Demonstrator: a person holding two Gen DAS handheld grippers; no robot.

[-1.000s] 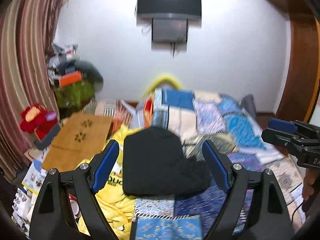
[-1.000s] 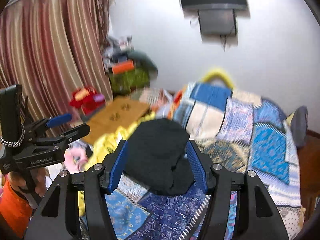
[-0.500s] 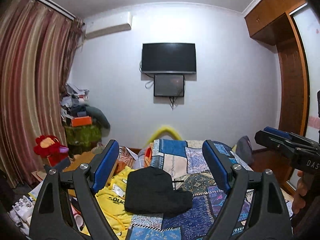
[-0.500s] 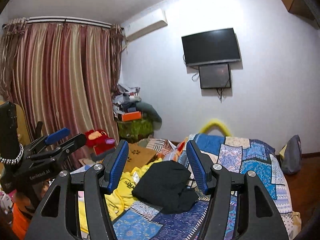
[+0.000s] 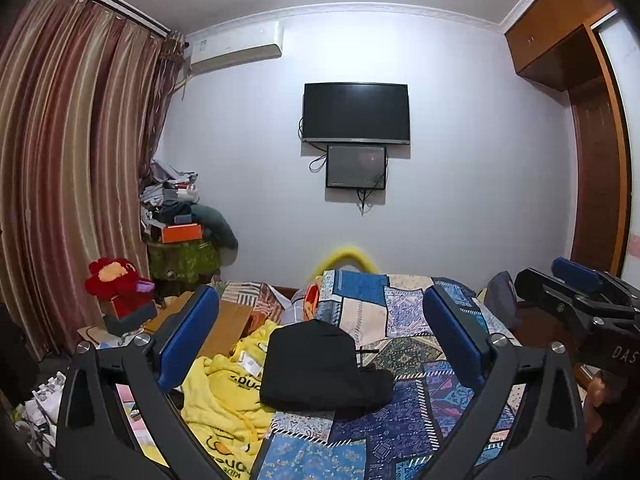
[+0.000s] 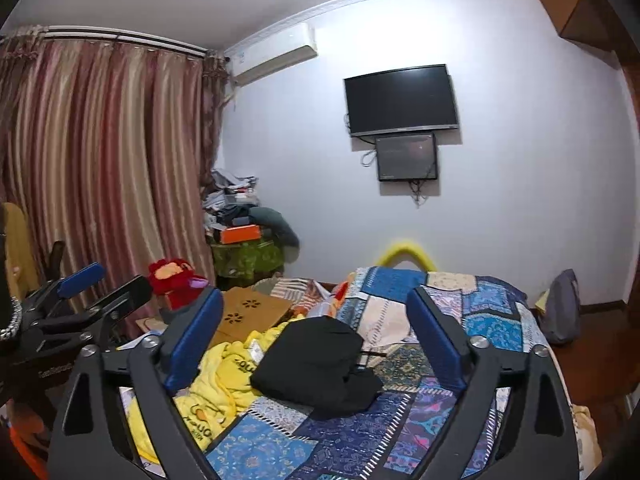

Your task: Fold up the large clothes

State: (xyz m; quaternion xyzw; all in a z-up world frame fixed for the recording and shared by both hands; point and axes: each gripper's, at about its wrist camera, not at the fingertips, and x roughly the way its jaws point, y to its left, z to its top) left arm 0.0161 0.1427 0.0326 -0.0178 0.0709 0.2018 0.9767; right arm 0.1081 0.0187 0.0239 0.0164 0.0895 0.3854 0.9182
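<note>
A black garment (image 5: pixel 320 368) lies folded on the patchwork quilt (image 5: pixel 404 320) of the bed, apart from both grippers. A crumpled yellow garment (image 5: pixel 224 396) sits just left of it. My left gripper (image 5: pixel 320 312) hovers back from the bed; its jaws are opening, with nothing between the blue pads. In the right wrist view the black garment (image 6: pixel 316 364) and yellow garment (image 6: pixel 216 376) lie ahead of my right gripper (image 6: pixel 314 308), whose jaws are also opening and hold nothing. Each view shows the other gripper at its edge: the right gripper (image 5: pixel 576 292) and the left gripper (image 6: pixel 92 292).
A cardboard sheet (image 6: pixel 252 312), a red plush toy (image 5: pixel 116 280) and a cluttered pile (image 5: pixel 180 232) stand left of the bed by the striped curtain (image 5: pixel 72 160). A TV (image 5: pixel 356 112) hangs on the far wall. A wooden wardrobe (image 5: pixel 596 160) and a grey bag (image 6: pixel 564 308) are at the right.
Both grippers drew back from the black garment and tilted up, so the far wall and ceiling came into view. The jaws of both now stand wider, the right one most.
</note>
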